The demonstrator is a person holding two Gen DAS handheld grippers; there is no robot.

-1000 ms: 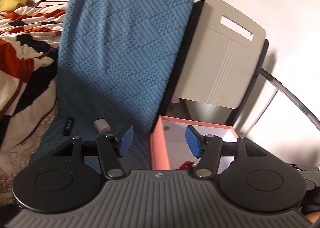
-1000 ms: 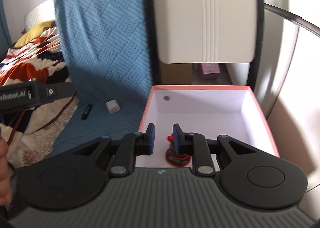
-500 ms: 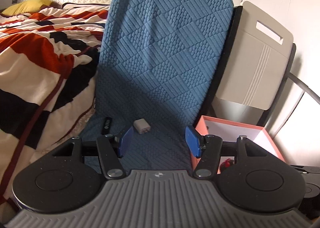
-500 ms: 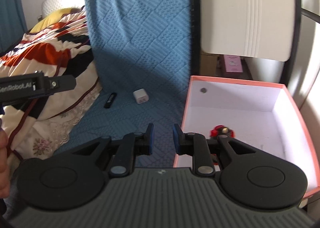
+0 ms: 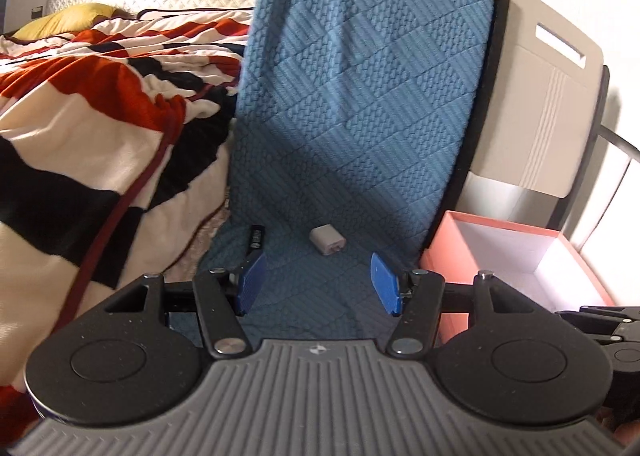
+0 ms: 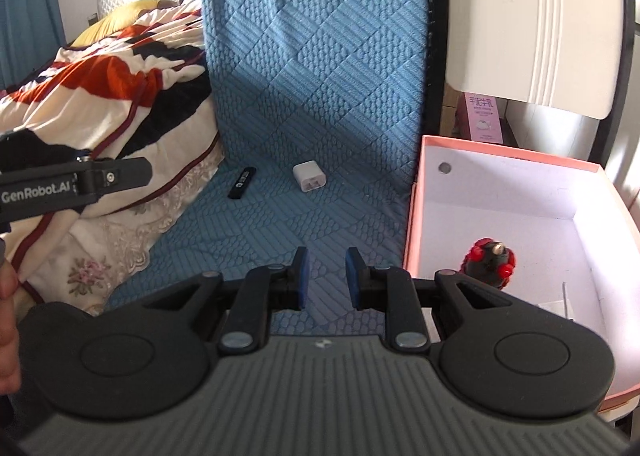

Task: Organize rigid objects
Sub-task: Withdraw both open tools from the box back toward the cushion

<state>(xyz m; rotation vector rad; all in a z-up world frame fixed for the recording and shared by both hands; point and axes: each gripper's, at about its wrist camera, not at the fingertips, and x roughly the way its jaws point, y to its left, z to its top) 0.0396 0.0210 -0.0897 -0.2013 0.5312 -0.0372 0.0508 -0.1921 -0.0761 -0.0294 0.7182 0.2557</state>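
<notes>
A white charger plug and a slim black stick lie on the blue quilted mat. A pink box with a white inside stands to the right of the mat and holds a black and red toy. My left gripper is open and empty, low over the mat, just short of the plug. My right gripper is empty with its jaws a small gap apart, over the mat left of the box.
A bed with a striped red, black and cream blanket lies to the left. A beige board leans behind the box. A pink carton stands behind the box. The left gripper's arm shows at the left.
Both grippers have swung left, away from the box and toward the mat. The left one has come closer to the plug. The toy stays in the box.
</notes>
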